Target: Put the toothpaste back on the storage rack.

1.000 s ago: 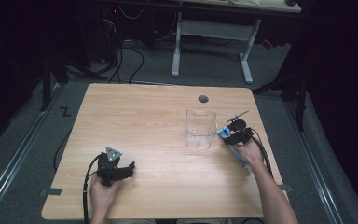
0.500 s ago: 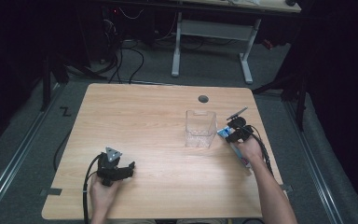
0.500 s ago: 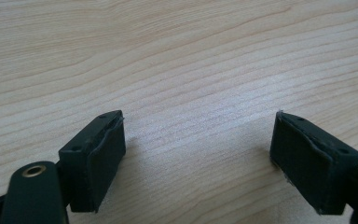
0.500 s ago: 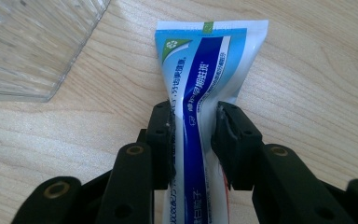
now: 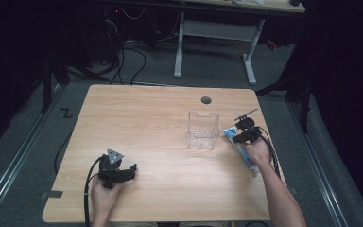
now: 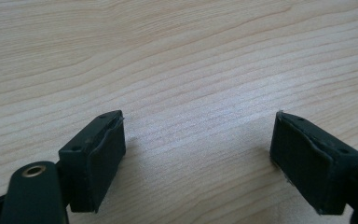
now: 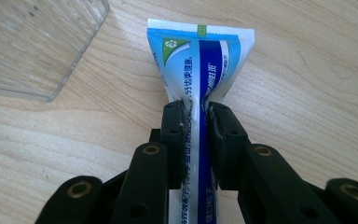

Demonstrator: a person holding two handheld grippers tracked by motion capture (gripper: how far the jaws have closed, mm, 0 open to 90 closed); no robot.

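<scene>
— Right gripper (image 7: 196, 109)?
— Jaws just closed, pinching flat blue-and-white plastic toothpaste tube (image 7: 200, 60) near worktop's right edge, beside clear plastic box (image 5: 203, 130)
— Left gripper (image 6: 198, 154)?
— Jaws apart, near front-left corner

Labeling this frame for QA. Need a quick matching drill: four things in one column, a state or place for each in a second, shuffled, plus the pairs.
Things:
1. right gripper
2. left gripper
3. clear box
4. tube

States or places:
A. stands upright on the table, nothing touching it
B. lies flat, crimped end toward the box
C. jaws pinched on the tube
D. jaws wide apart over bare wood

Pairs: 1-C, 2-D, 3-A, 4-B
</scene>
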